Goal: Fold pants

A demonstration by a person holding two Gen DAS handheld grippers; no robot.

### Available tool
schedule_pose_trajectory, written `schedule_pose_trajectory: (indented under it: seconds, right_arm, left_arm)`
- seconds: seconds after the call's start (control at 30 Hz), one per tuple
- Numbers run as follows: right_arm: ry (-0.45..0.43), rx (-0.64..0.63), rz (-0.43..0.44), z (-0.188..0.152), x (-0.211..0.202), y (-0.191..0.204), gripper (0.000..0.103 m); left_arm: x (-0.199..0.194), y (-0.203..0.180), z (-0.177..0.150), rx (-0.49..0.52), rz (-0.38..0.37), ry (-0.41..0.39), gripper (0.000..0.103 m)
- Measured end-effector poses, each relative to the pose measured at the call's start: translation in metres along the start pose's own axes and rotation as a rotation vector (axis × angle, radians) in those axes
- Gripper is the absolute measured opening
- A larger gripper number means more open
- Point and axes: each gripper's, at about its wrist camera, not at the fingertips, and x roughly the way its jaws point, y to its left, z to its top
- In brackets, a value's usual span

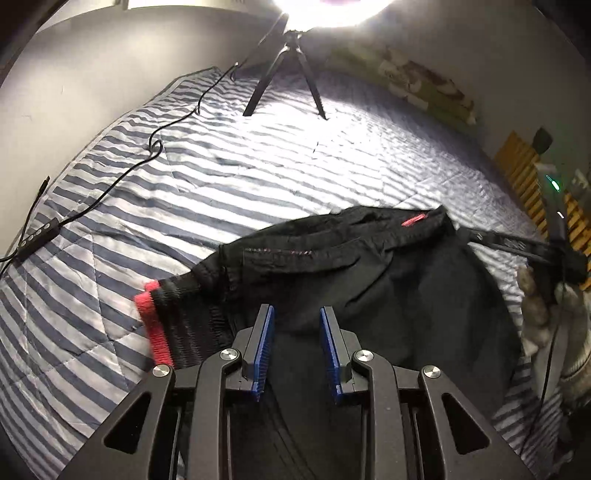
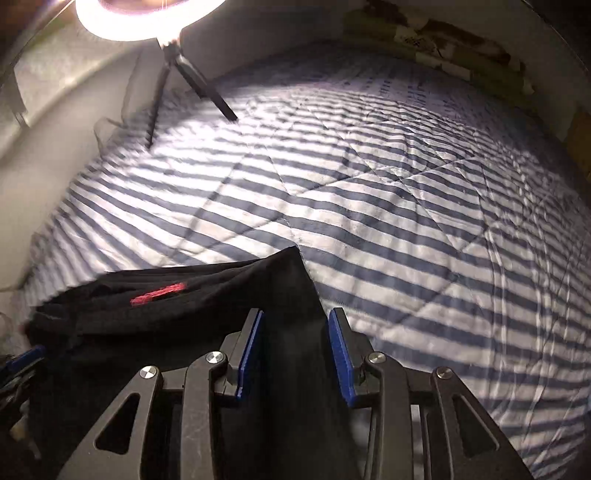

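We see the ring light (image 1: 332,11) cut off at the top edge; the pants (image 2: 166,317) blur where they run under the right gripper (image 2: 295,325).

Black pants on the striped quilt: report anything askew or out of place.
The black pants lie bunched on the striped quilt, not flat: the waistband is crumpled and the red-trimmed cuff is bent beside it. A loose black cable with an inline remote trails across the quilt's left side.

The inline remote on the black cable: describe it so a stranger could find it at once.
Start at the striped quilt and the tripod under the ring light. A thin black cable snakes from there toward the quilt's left edge. The inline remote is the slim bar with a row of small round buttons, far from the black pants.
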Motion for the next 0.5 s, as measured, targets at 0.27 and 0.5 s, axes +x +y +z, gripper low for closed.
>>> schedule_pose_trajectory:
  seconds: [0.27, 0.5]
  right_arm:
    - [0.004, -0.030, 0.171, -0.076, -0.070, 0.003, 0.032]
    - [0.056, -0.059, 0.120, -0.112, -0.080, 0.004, 0.032]
  left_arm:
    - [-0.012, -0.054, -0.028, 0.208, -0.217, 0.088, 0.028]
    - [-0.037, -0.003, -0.027, 0.127, -0.057, 0.042, 0.028]
